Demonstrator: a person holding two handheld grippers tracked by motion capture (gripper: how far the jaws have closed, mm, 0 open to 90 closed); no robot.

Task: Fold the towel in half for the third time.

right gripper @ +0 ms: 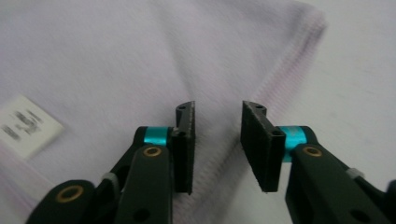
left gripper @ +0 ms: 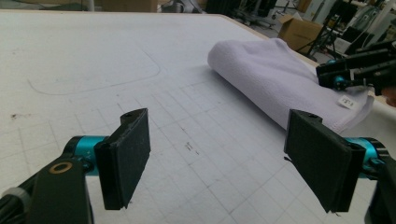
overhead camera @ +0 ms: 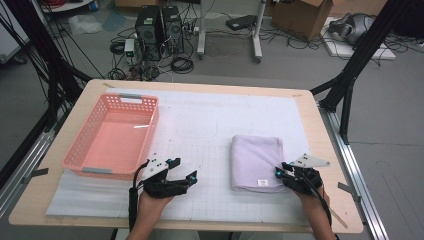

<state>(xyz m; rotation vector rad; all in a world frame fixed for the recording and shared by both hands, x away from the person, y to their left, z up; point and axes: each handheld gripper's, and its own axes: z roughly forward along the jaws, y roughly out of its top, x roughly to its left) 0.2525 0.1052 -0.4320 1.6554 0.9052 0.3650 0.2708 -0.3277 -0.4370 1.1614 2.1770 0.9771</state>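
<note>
Toward the tabletop's left edge stands a salmon-pink perforated plastic basket (overhead camera: 112, 136) with nothing in it, its long axis running from the near-left toward the far side. Just beside its near-right corner the left gripper (overhead camera: 181, 170) hovers over the white gridded paper mat (overhead camera: 210, 150), jaws spread wide with only bare mat between them; in the left gripper view its black pads (left gripper: 128, 156) frame empty grid.

To the right, nearer the tabletop's right edge, lies the folded pale-lilac terry towel (overhead camera: 257, 161), a thick rectangle with its long axis running near to far and a small white label (overhead camera: 261, 182) at its near end. The right gripper (overhead camera: 280, 172) is at the towel's near-right corner, by far the closer hand. Its jaws stand partly open, gripping nothing; in the right gripper view the towel's stitched hem (right gripper: 261, 88) runs up between the pads. Judging from this, the coming move is a pinch on that hem, with the basket well apart to the left.
</note>
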